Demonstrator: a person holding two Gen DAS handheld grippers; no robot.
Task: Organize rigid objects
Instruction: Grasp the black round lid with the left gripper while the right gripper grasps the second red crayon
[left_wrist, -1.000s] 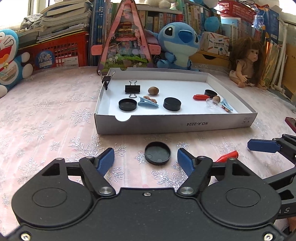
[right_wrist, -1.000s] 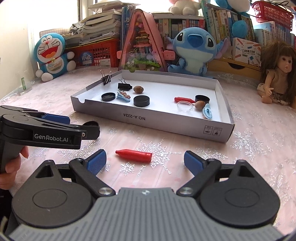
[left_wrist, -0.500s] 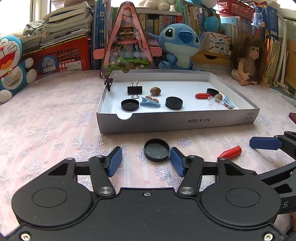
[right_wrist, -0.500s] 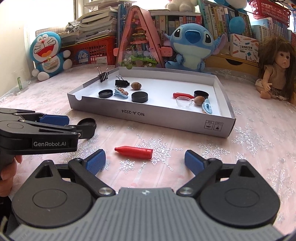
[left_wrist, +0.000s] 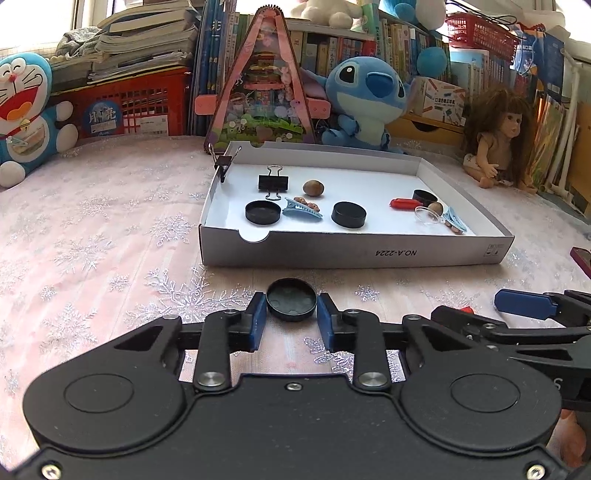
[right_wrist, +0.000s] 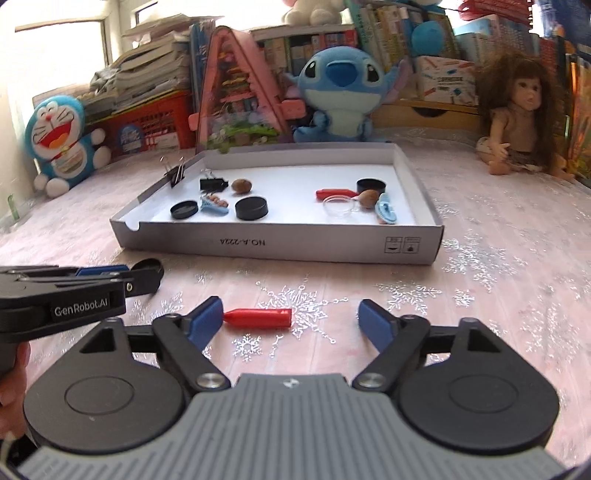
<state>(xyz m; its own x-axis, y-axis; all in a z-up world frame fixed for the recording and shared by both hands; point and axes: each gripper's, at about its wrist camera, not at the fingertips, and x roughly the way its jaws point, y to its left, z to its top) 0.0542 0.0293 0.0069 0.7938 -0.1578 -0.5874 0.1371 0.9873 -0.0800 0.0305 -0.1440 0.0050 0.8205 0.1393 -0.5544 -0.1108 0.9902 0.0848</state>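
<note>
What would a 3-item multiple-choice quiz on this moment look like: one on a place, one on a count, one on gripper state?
1. Where does the red cap outside the box lie?
A. on the tablecloth between the right gripper's fingers
B. inside the white box
C. on the doll's lap

2. How many blue hair clips lie in the box?
A. none
B. two
C. four

3. How does the left gripper stand?
A. wide open over bare cloth
B. closed on the black lid
C. holding a binder clip

Answers: 1 A, the cap lies on the cloth between the spread blue pads. 2 B, one clip sits left of centre, another near the right wall. 3 B, both pads touch the lid's sides.
</note>
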